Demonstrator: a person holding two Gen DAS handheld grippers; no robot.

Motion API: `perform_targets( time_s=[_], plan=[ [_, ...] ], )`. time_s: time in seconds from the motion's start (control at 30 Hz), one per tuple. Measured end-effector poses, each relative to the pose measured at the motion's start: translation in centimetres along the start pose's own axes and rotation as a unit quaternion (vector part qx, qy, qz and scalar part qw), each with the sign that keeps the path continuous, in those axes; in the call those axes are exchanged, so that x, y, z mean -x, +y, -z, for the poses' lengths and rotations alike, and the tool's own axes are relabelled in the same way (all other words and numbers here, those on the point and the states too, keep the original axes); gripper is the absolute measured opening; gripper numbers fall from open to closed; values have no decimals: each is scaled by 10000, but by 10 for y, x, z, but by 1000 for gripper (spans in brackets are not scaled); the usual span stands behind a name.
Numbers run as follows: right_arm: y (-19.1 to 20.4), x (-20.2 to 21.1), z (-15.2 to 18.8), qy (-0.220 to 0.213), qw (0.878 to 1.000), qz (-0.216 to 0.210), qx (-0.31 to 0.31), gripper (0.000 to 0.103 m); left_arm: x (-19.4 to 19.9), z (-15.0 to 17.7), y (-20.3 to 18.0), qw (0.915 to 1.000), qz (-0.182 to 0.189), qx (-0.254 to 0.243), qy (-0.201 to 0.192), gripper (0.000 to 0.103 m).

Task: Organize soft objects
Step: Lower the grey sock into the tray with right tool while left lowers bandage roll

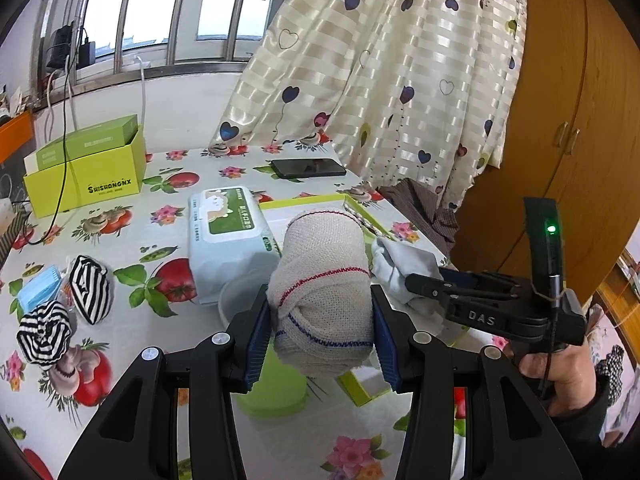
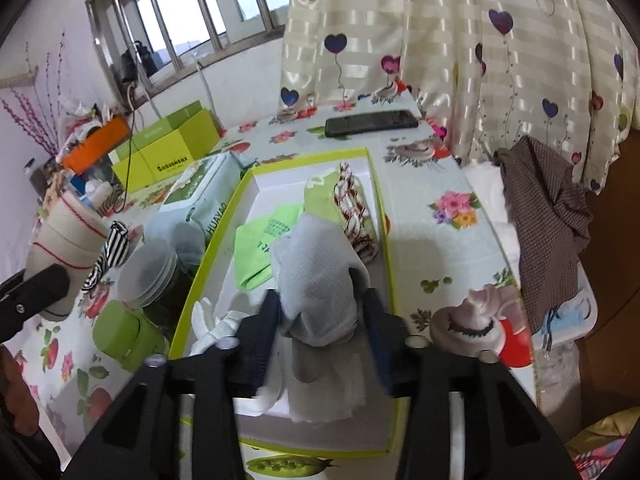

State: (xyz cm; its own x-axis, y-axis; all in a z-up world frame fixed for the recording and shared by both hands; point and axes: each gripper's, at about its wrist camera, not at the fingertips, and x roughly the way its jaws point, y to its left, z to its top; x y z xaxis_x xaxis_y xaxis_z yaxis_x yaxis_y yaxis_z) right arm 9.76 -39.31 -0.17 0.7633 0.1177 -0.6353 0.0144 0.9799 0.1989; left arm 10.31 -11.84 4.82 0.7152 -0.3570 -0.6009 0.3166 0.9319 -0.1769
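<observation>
The left gripper (image 1: 320, 320) is clamping a soft, light, cream knitted bandage roll (image 1: 322, 292) around its middle above the table, while the right gripper (image 2: 320, 320) is straddling, jaws loosened, a limp white sock (image 2: 316, 280) over the lime-rimmed tray (image 2: 208, 256).

- The desk (image 1: 132, 240) wears a cloth printed with fruit and flowers.
- On it: a yellow-green box (image 1: 86, 172), a phone (image 1: 308, 168) near the curtain, a wet-wipes pack (image 1: 230, 236), two striped scrunchies (image 1: 90, 288) (black and white), a blue mask (image 1: 38, 292), a green-rimmed tray (image 2: 382, 216).
</observation>
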Motion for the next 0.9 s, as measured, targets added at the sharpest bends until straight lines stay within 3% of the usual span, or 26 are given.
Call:
perform_targets(
  time_s=[0.3, 0.9],
  plan=[
    [0, 28, -3, -405, 9990, -171, 41, 49, -18, -12, -16, 9999, -54, -108, 57, 47],
    [-17, 27, 0, -446, 9979, -472, -62, 49, -105, -31, -24, 9973, -113, 75, 718, 48]
  ],
)
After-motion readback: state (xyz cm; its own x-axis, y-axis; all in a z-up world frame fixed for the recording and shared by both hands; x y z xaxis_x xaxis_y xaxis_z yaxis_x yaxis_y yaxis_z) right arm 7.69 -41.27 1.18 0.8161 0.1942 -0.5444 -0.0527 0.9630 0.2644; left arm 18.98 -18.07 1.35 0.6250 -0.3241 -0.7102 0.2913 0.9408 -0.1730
